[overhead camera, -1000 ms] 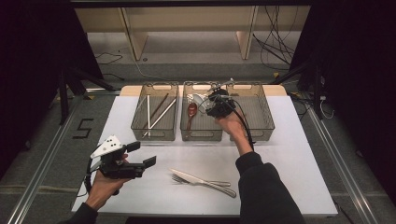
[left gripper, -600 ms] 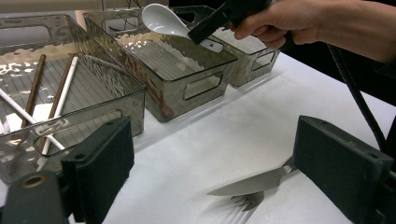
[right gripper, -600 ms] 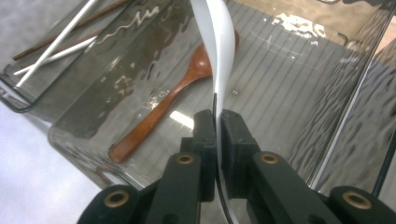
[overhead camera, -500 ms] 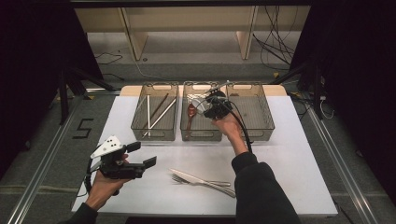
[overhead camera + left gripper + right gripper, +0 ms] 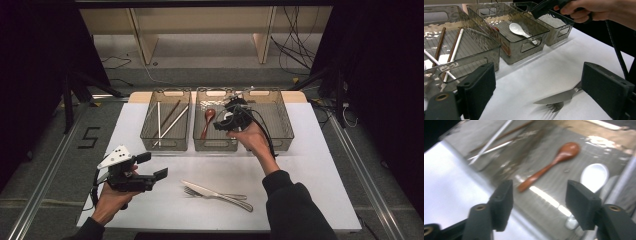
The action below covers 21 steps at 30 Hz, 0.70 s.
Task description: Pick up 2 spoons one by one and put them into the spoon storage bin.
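Note:
Three clear grey bins stand in a row at the far side of the white table. The middle bin [image 5: 216, 145] holds a brown wooden spoon [image 5: 554, 162] and a white spoon [image 5: 594, 177]. My right gripper [image 5: 220, 123] hovers over that bin. Its jaws have just been opening and now stand open, with nothing between them. At the near left my left gripper [image 5: 154, 166] is held open and empty, pointing toward a knife [image 5: 559, 97] and a fork [image 5: 554, 106] that lie together on the table. The right gripper [image 5: 549, 6] also shows above the bins in the left gripper view.
The left bin [image 5: 165, 142] holds several chopsticks [image 5: 167, 122]. The right bin [image 5: 280, 125] looks empty. The right gripper's cable [image 5: 267, 137] trails over the right bin's near edge. Shelving legs and cables stand on the floor beyond the table.
The right gripper's jaws have opened, and the hand has drawn back a little from the middle bin. The left hand and gripper have stayed put.

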{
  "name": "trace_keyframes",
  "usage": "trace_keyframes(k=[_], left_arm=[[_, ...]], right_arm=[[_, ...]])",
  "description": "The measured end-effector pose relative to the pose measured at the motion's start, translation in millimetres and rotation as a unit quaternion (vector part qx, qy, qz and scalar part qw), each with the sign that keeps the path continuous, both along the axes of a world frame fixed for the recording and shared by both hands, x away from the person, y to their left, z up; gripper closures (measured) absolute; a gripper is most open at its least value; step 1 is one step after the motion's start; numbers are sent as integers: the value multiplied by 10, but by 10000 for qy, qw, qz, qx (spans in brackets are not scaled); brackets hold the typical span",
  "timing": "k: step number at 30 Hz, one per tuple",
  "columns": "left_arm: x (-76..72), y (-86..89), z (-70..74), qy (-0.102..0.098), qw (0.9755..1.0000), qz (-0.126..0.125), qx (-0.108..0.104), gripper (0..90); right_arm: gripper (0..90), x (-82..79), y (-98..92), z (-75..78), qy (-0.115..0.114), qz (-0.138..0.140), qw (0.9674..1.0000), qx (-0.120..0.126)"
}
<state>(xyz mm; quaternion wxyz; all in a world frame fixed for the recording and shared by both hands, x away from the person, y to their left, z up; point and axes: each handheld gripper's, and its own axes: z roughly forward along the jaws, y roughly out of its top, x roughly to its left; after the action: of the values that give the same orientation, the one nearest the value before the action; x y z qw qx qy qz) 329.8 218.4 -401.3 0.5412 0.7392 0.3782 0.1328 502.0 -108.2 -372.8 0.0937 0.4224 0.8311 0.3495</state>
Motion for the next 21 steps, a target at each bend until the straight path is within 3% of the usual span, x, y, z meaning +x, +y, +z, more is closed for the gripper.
trace_keyframes(k=[5, 10, 21], left_arm=[[5, 10, 0, 18, 10000, 19, -27, 118], [5, 7, -2, 23, 10000, 6, -1, 118], [3, 16, 2, 10, 10000, 15, 10, 118]], right_arm=[[334, -266, 20, 56, -23, 505, 9987, -13], [318, -489, 23, 41, -108, 751, 9971, 71], [295, -752, -22, -64, -149, 883, 9960, 1]])
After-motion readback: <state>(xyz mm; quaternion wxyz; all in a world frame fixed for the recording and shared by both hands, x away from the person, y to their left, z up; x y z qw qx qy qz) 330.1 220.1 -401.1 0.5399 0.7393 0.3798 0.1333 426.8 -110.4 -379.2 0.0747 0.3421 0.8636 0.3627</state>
